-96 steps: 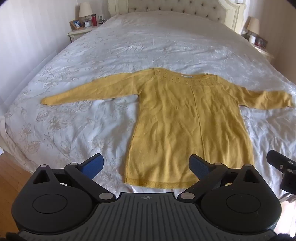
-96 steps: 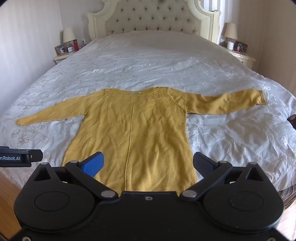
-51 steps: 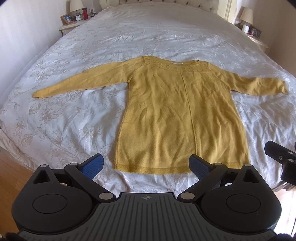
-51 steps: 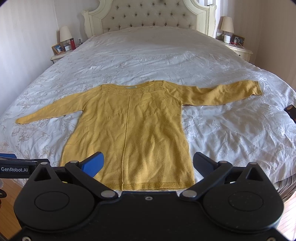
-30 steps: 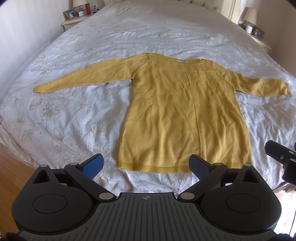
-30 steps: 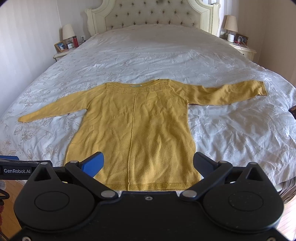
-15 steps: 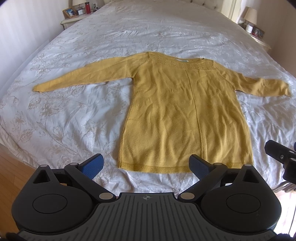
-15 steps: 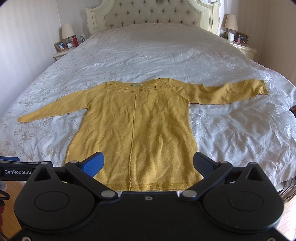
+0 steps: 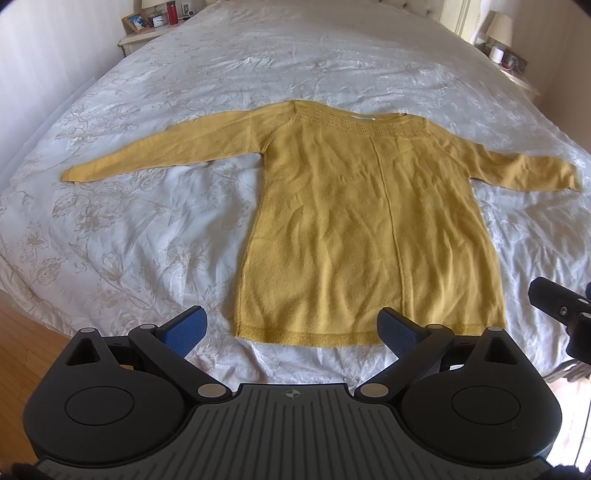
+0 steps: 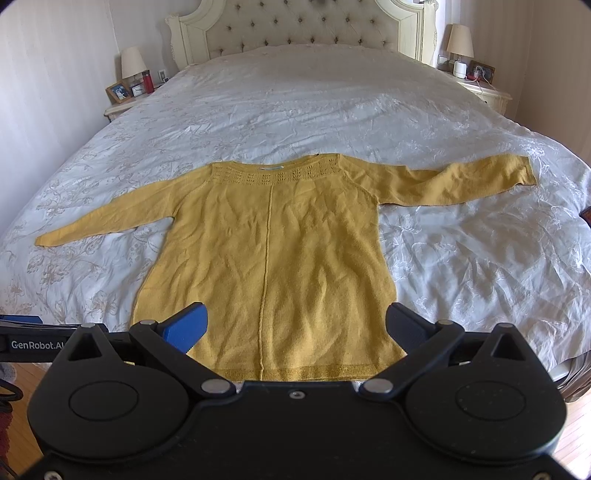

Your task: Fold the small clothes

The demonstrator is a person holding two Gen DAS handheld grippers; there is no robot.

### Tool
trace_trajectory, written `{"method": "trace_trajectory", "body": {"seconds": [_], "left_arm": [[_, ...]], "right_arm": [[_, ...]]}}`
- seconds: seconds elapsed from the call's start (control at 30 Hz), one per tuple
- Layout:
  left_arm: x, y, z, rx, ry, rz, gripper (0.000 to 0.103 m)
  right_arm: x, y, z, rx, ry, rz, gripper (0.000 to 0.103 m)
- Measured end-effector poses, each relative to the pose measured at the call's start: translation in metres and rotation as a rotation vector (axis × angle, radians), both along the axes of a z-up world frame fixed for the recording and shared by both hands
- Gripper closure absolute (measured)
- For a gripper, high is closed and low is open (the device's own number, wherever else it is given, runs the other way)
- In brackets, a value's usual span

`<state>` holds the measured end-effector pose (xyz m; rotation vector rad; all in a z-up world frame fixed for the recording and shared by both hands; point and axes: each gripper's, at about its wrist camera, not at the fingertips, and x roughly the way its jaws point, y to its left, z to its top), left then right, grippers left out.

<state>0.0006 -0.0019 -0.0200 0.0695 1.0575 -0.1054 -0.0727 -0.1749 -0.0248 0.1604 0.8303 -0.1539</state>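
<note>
A mustard-yellow long-sleeved sweater [image 9: 369, 229] [image 10: 269, 258] lies flat on the bed, neckline away from me, both sleeves spread out to the sides. Its hem is nearest to me. My left gripper [image 9: 291, 328] hovers open just in front of the hem, nothing between its blue-padded fingers. My right gripper [image 10: 295, 326] is open too, held above the lower part of the sweater, empty. The right gripper's edge shows at the right border of the left wrist view.
The sweater rests on a white floral bedspread [image 10: 332, 107] covering a large bed with a tufted headboard [image 10: 303, 29]. Nightstands with lamps stand at the left [image 10: 129, 85] and right [image 10: 476, 81]. Wooden floor [image 9: 22, 339] lies below the bed's near edge.
Both views shifted slightly: the grippers drew back and up from the bed earlier, then edged forward a little again. The sweater has not moved; both grippers stayed open.
</note>
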Motion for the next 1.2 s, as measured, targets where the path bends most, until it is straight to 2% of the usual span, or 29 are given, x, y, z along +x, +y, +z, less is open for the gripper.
{"method": "trace_trajectory", "body": {"seconds": [0.2,0.3,0.57,0.67,0.7,0.83,0.93,1.0,1.13,1.2], "left_arm": [[0.007,-0.001,-0.002,-0.008,0.003,-0.003,0.003],[0.010,-0.003,-0.003,-0.001,-0.004,-0.007,0.016],[0.035,-0.017,-0.016,-0.001,0.020,-0.019,0.022],[0.050,-0.025,-0.025,-0.006,0.052,-0.020,0.032],[0.055,-0.027,-0.027,-0.013,0.063,-0.013,0.035],[0.076,-0.036,-0.036,-0.053,0.092,-0.008,0.048],[0.091,-0.043,-0.037,-0.037,0.059,0.014,0.049],[0.099,-0.045,-0.037,-0.043,0.035,0.044,0.049],[0.114,-0.045,-0.041,-0.103,0.012,0.108,0.049],[0.120,-0.047,-0.044,-0.092,0.013,0.142,0.049]], "right_arm": [[0.005,0.002,-0.006,0.009,-0.001,-0.004,0.001],[0.009,-0.003,-0.010,0.029,0.003,-0.004,0.001],[0.041,-0.038,-0.024,0.001,0.010,-0.002,0.003],[0.066,-0.060,-0.035,-0.007,0.055,-0.008,0.025],[0.075,-0.069,-0.040,0.002,0.072,-0.010,0.028],[0.109,-0.104,-0.060,0.062,0.104,-0.001,0.032],[0.135,-0.124,-0.074,0.051,0.115,0.004,0.038],[0.153,-0.137,-0.084,0.054,0.132,0.011,0.038],[0.187,-0.161,-0.107,0.091,0.172,0.007,0.038],[0.203,-0.172,-0.120,0.120,0.201,0.009,0.038]]}}
